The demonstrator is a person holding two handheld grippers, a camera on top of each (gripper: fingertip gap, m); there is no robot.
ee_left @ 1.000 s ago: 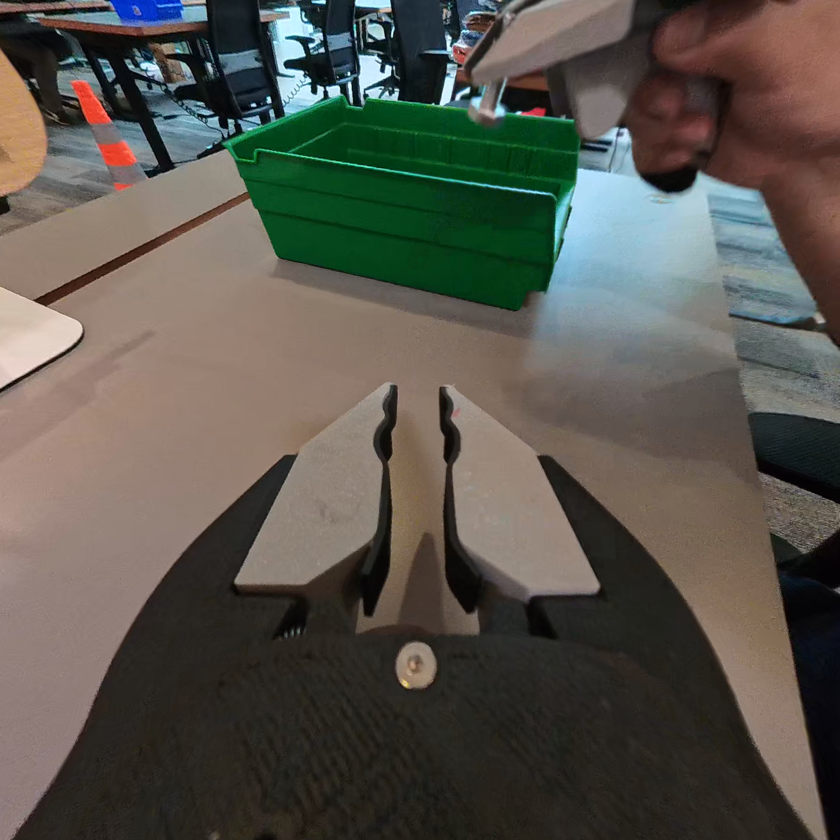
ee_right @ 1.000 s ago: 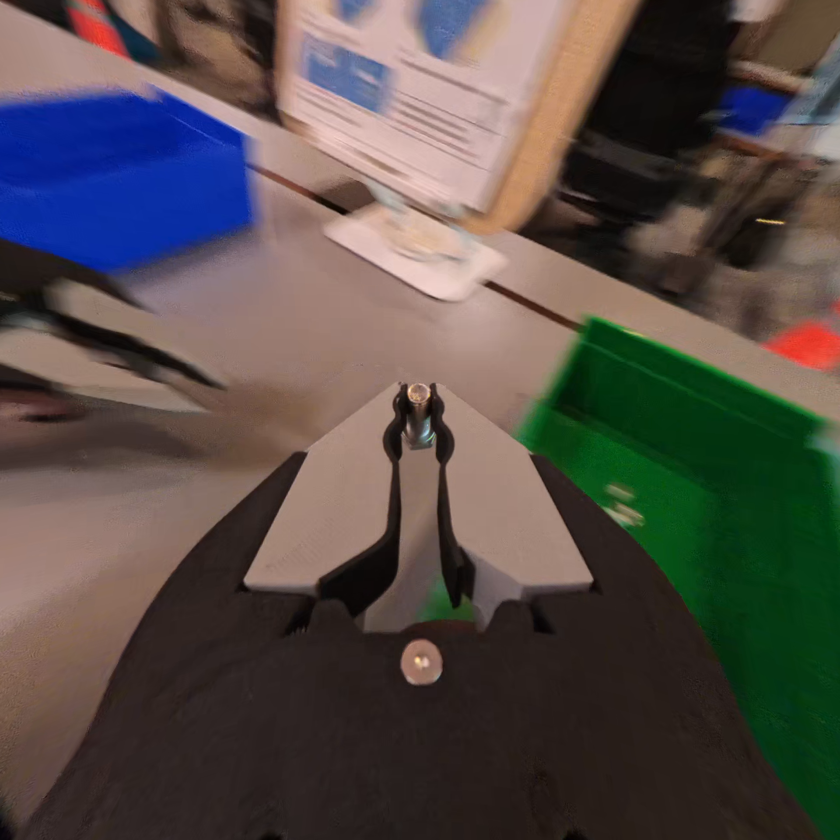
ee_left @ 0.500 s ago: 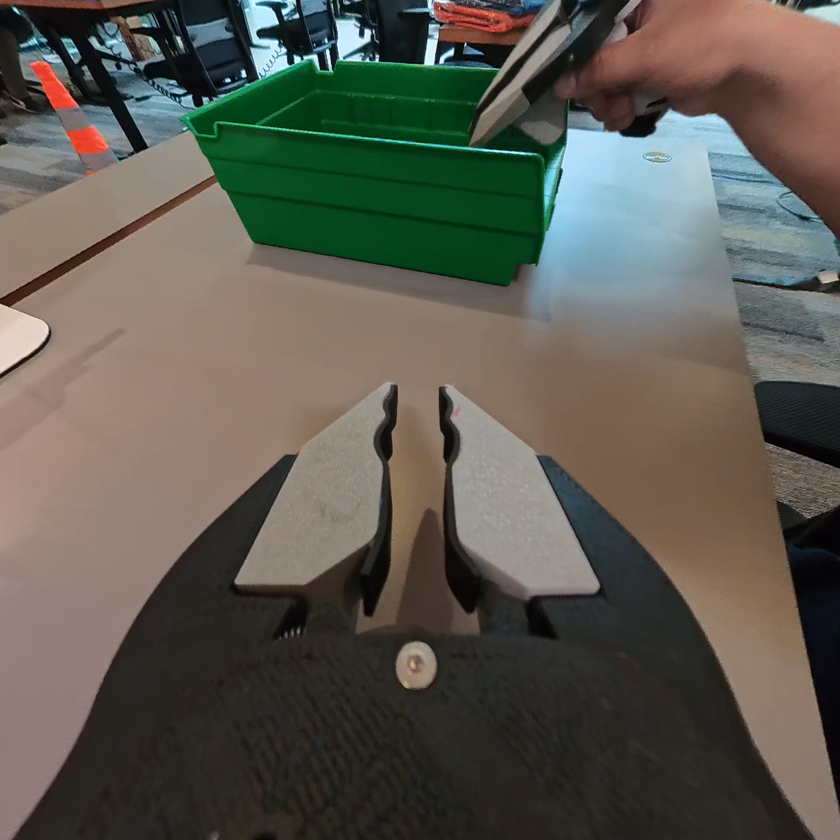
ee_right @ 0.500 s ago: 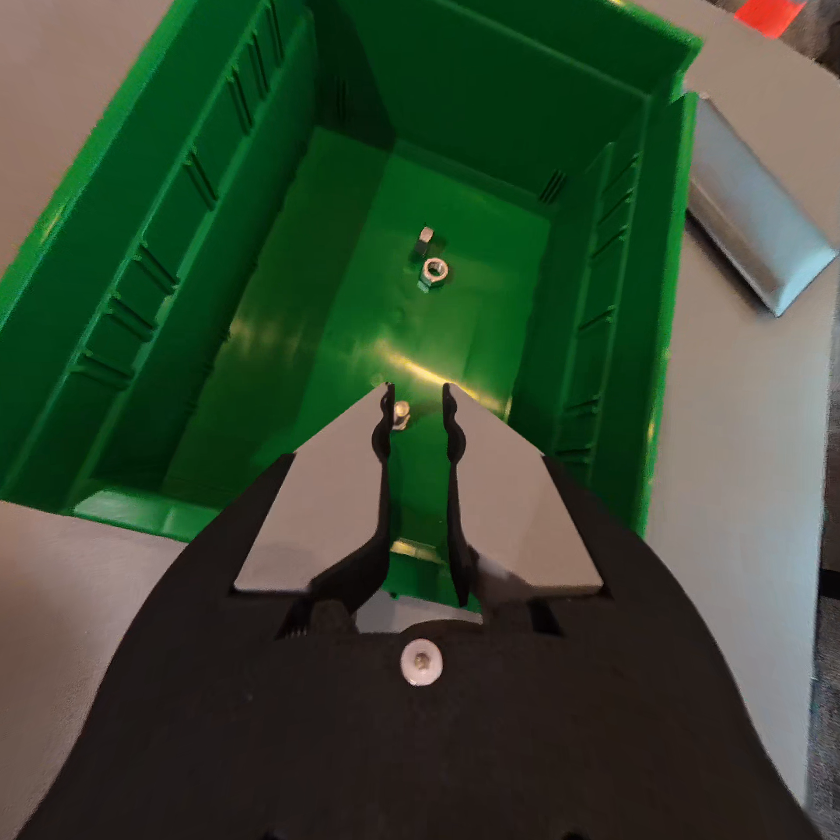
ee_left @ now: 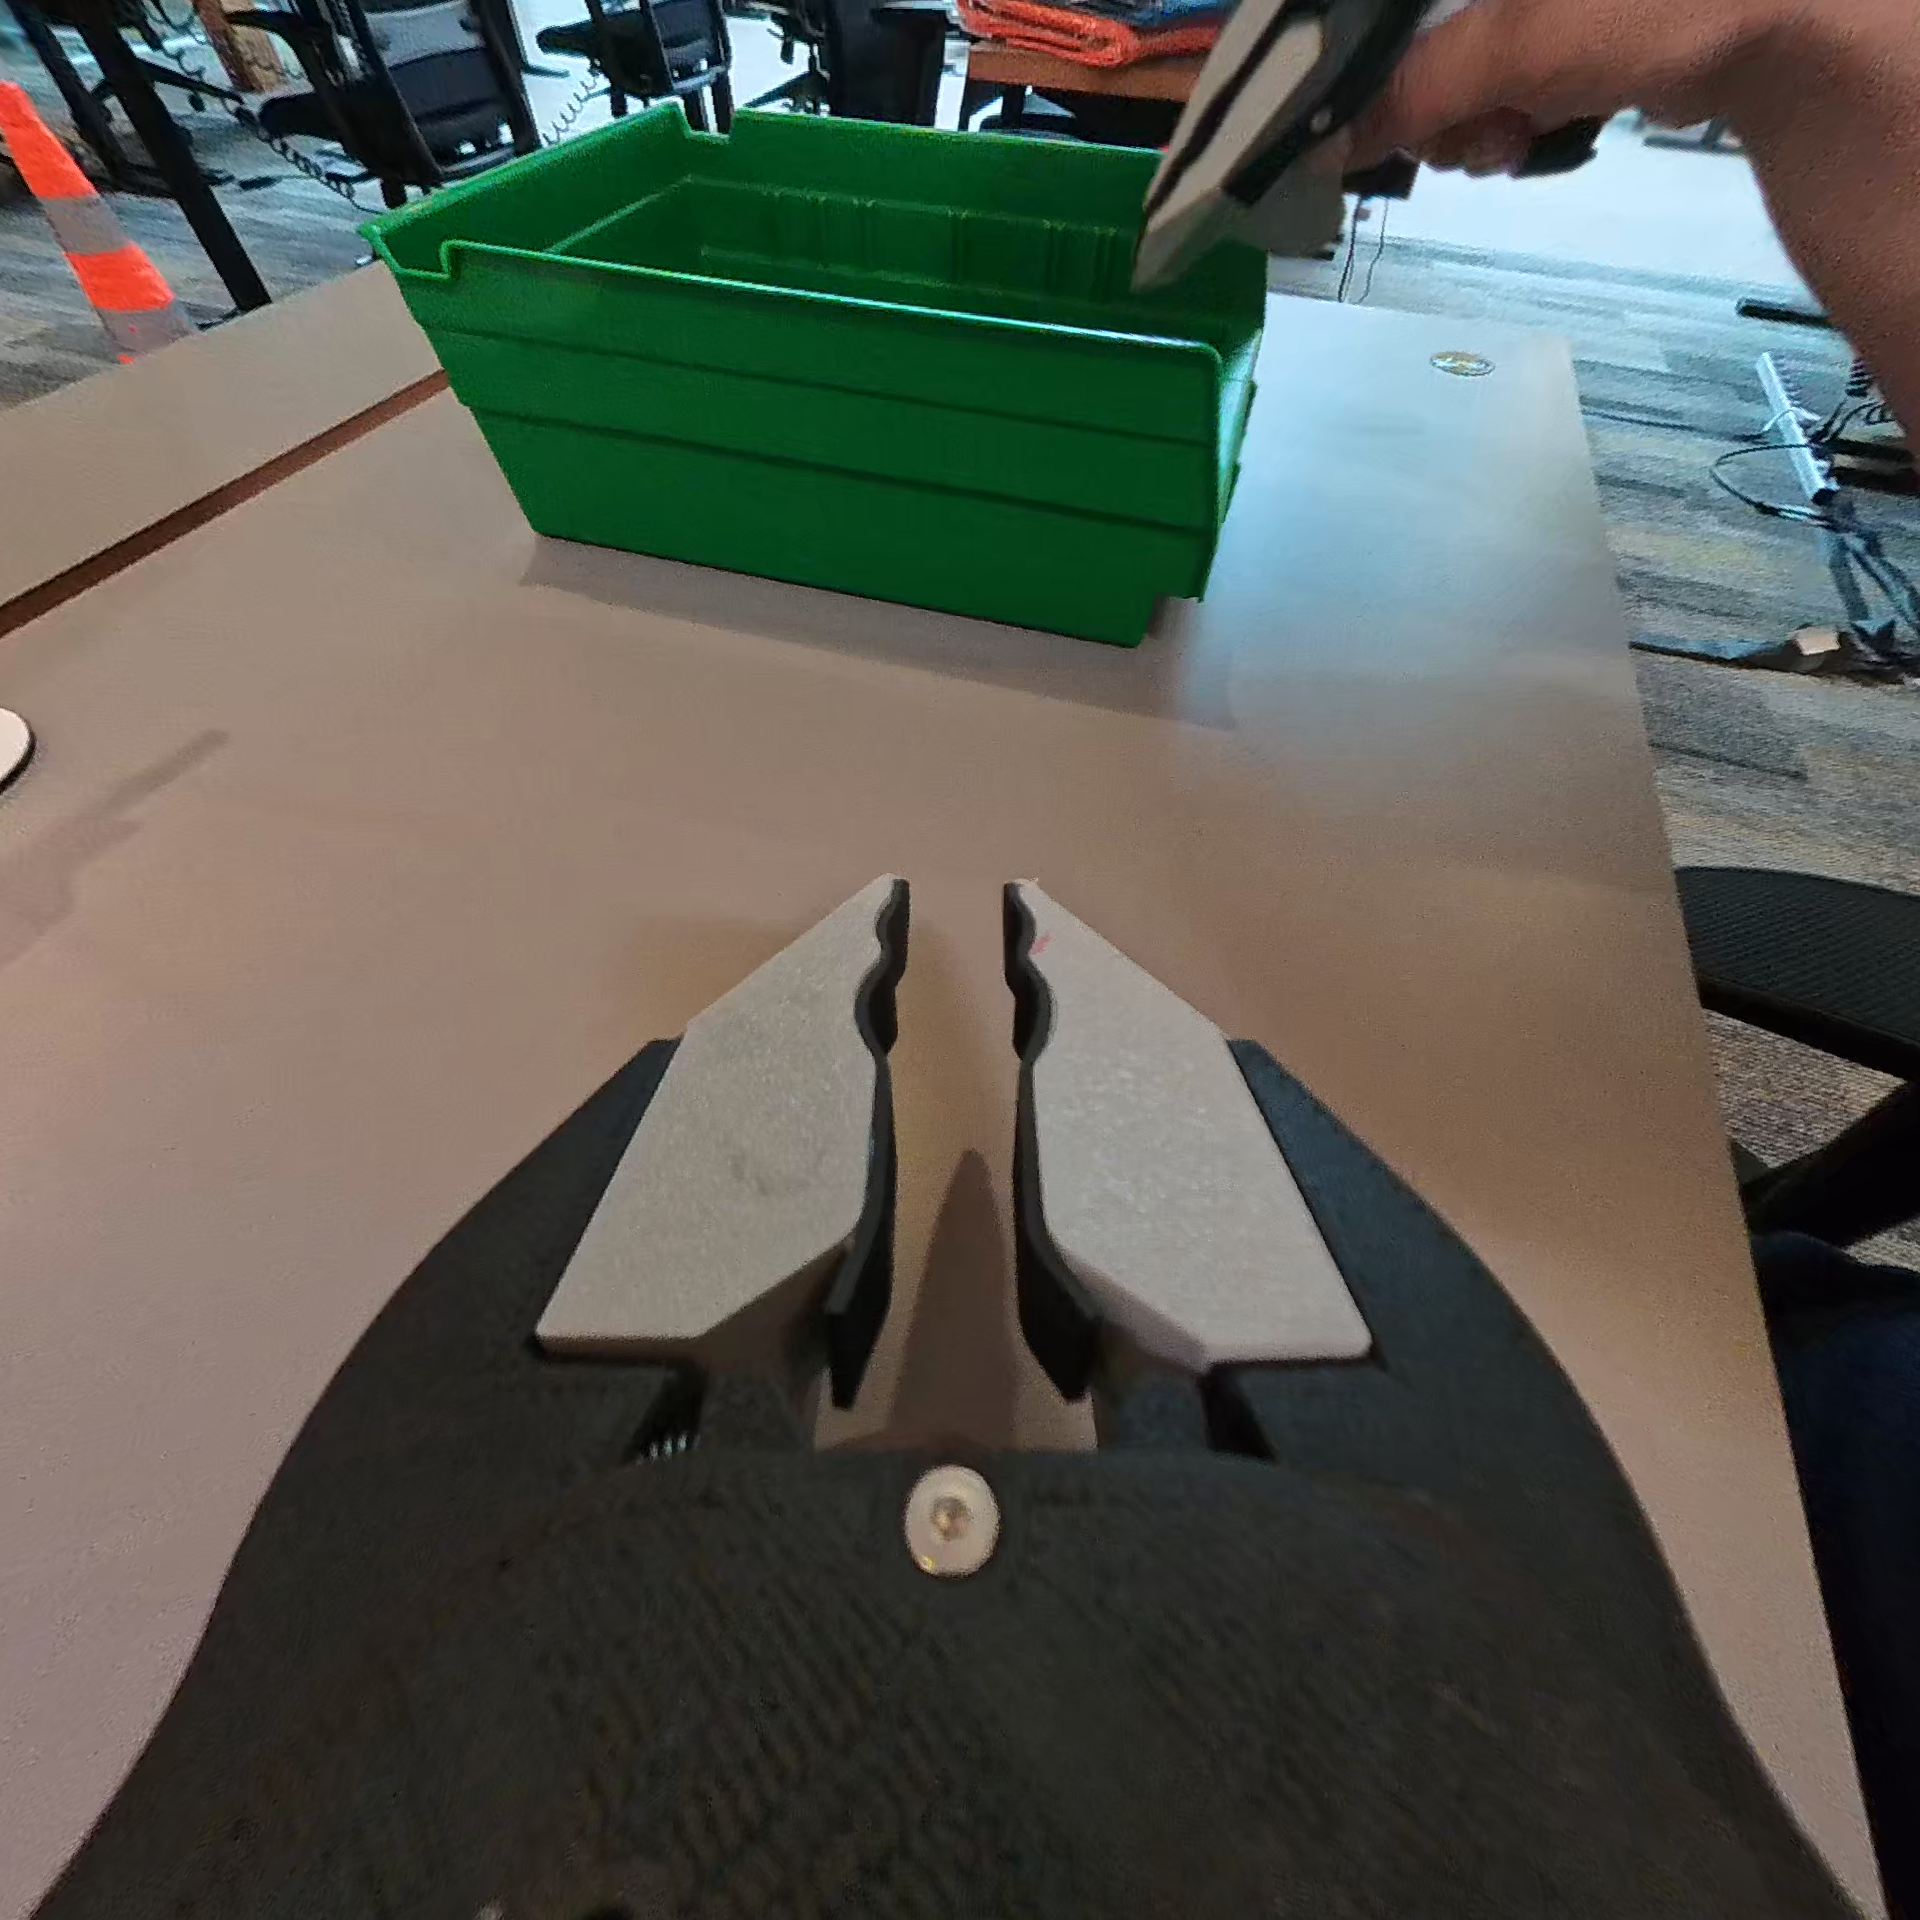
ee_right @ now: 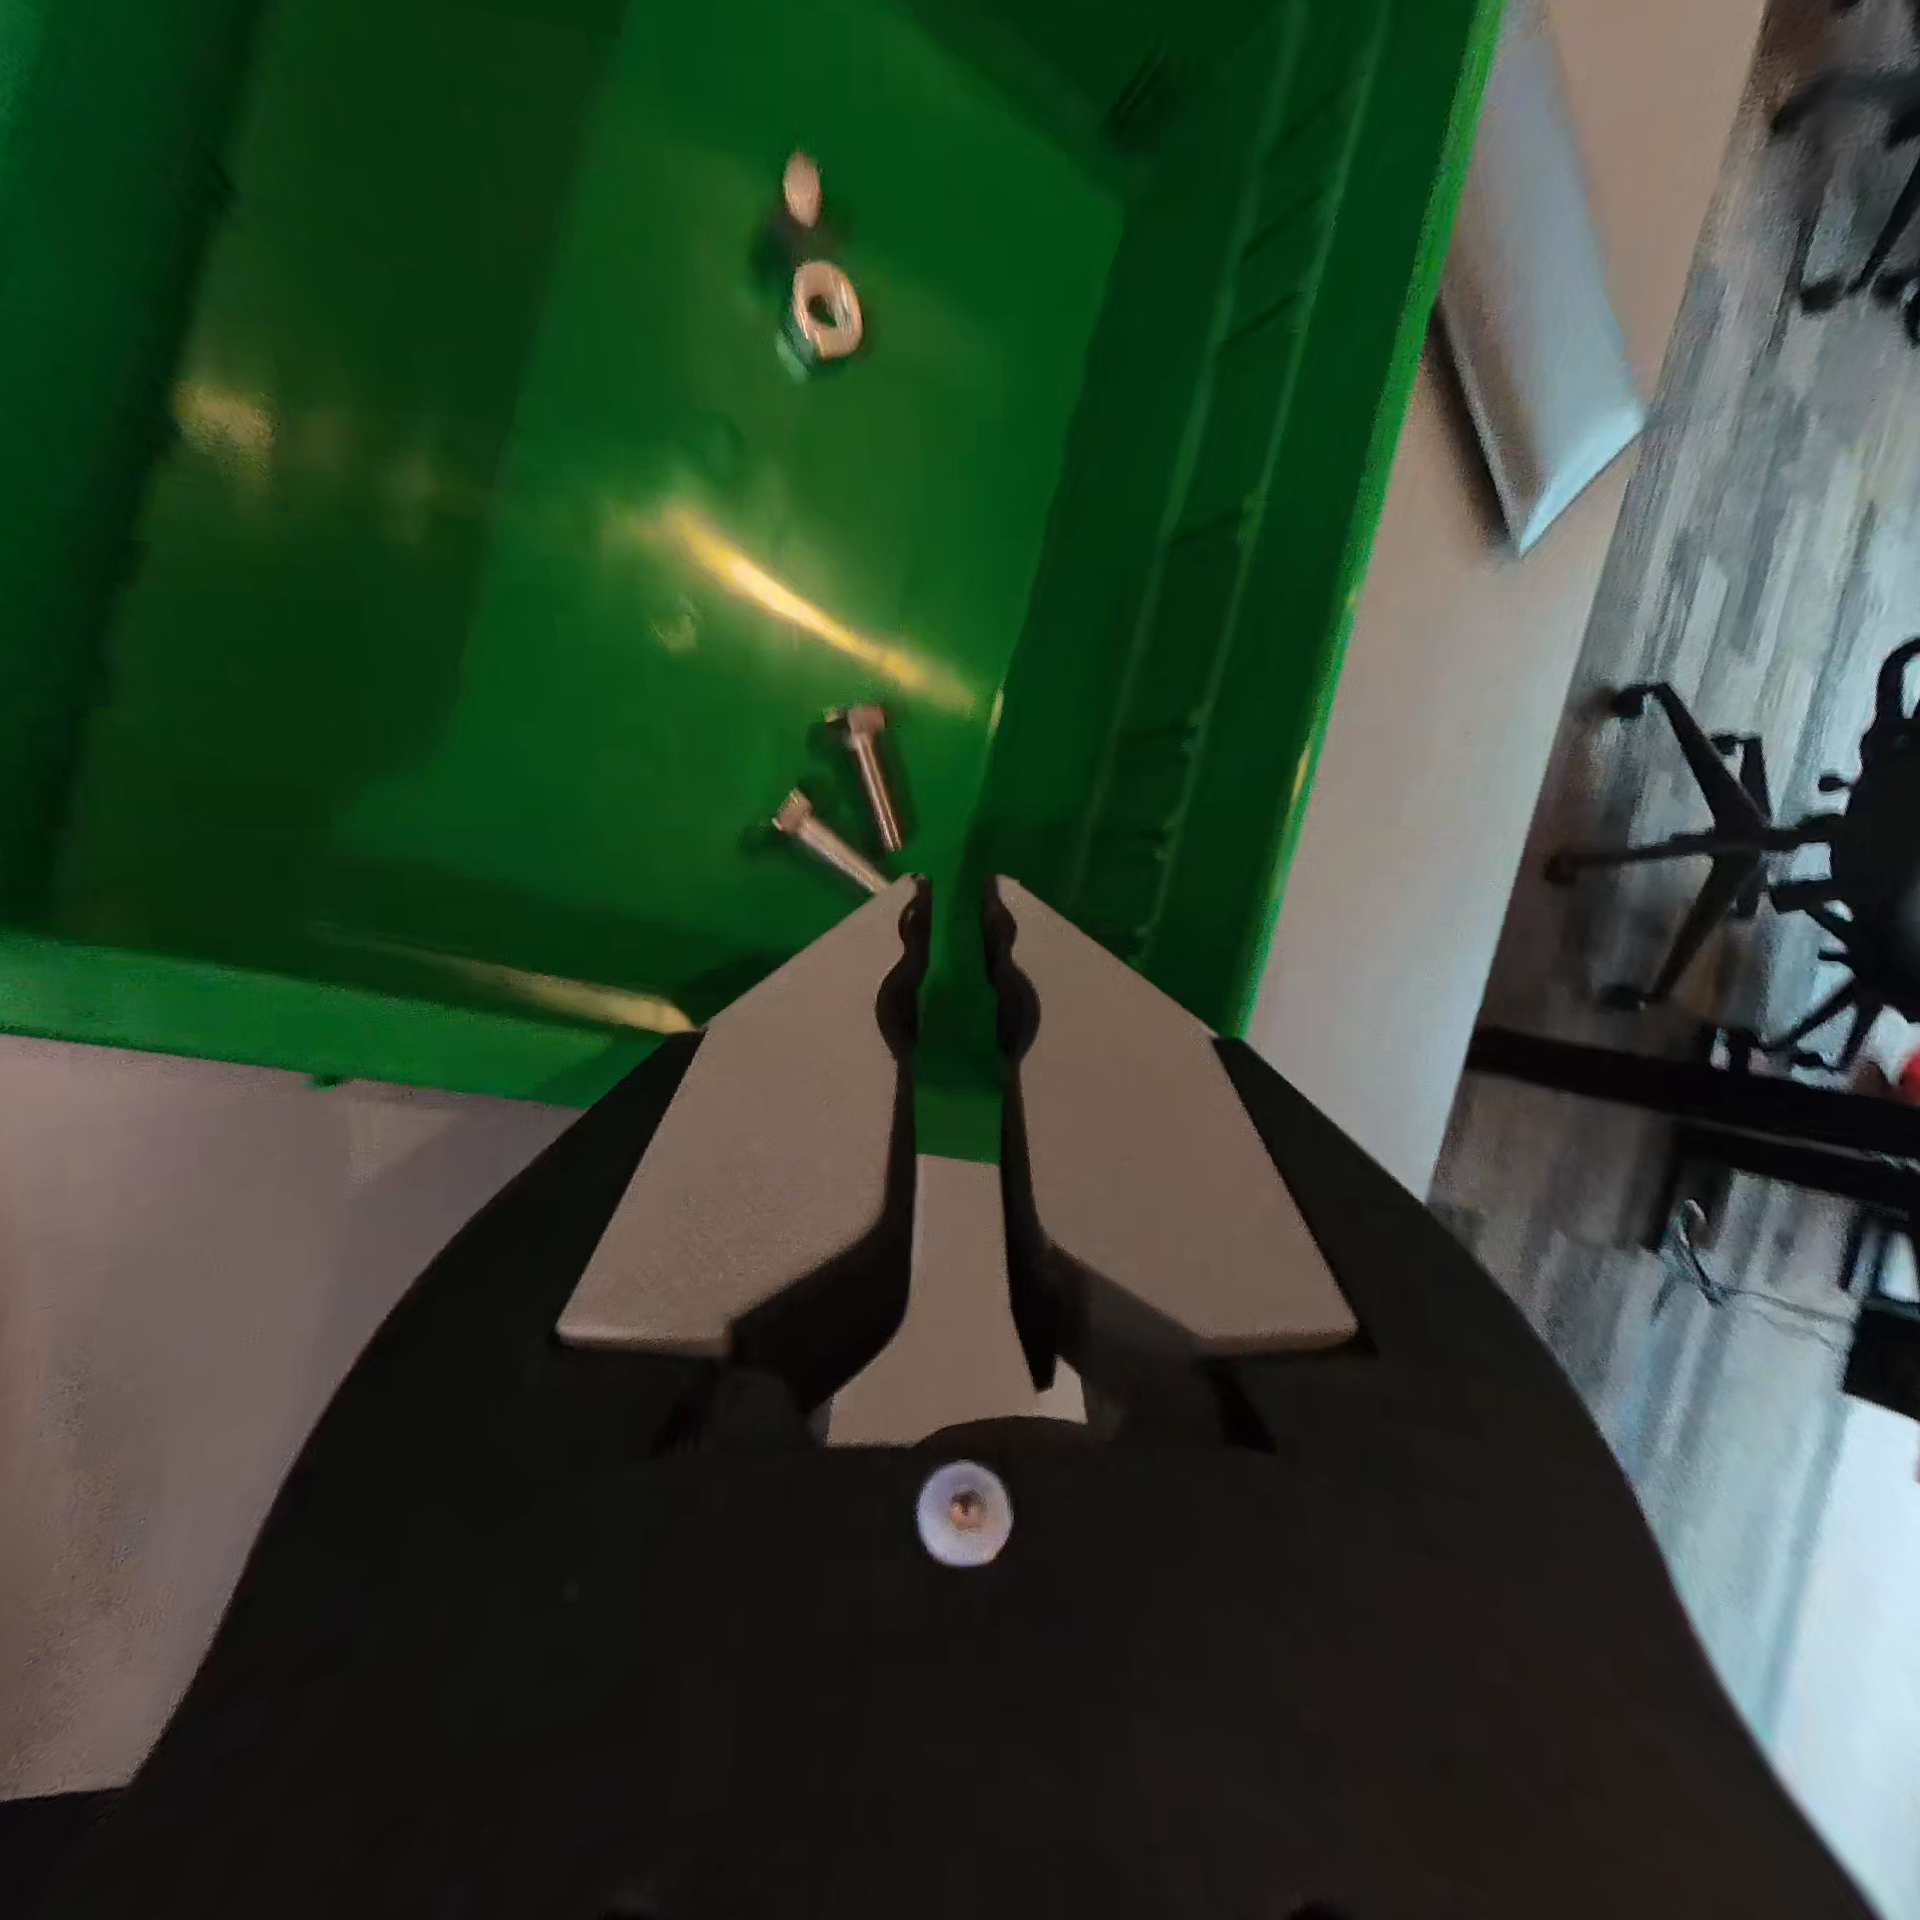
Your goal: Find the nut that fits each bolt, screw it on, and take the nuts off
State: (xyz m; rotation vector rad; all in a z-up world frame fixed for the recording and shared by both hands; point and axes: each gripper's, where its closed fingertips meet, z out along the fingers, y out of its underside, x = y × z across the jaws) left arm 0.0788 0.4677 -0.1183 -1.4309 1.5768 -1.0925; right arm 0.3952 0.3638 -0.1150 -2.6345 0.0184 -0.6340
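Here the left tool [ee_left: 954, 894], two grey wedge-shaped fingers with black inner pads on a black body, hangs low over the smooth tan bench [ee_left: 520, 883] with its jaws parted by a narrow gap and nothing between them. Ahead of it on the bench stands the open green plastic bin [ee_left: 831, 436] with ribbed walls.

The right tool [ee_right: 956, 888], held in a person's hand [ee_left: 1538, 94], tilts down over the bin's near right corner; its jaws stand slightly apart and hold nothing. In the left wrist view it shows at the upper right, its tip [ee_left: 1153, 260] just above the bin's rim.

On the bin's floor, seen from the right wrist view, two small silver hex-head bolts [ee_right: 868, 774] lie close together near the right wall, just beyond the right tool's tips; the nearer bolt [ee_right: 821, 842] is partly hidden by the left finger. Farther back lie a silver hex nut [ee_right: 826, 307] and, just beyond it, a smaller silver piece [ee_right: 802, 187], too blurred to identify.

An orange traffic cone with a grey band [ee_left: 94, 229] and black office chairs [ee_left: 436, 94] stand on the floor beyond the bench.
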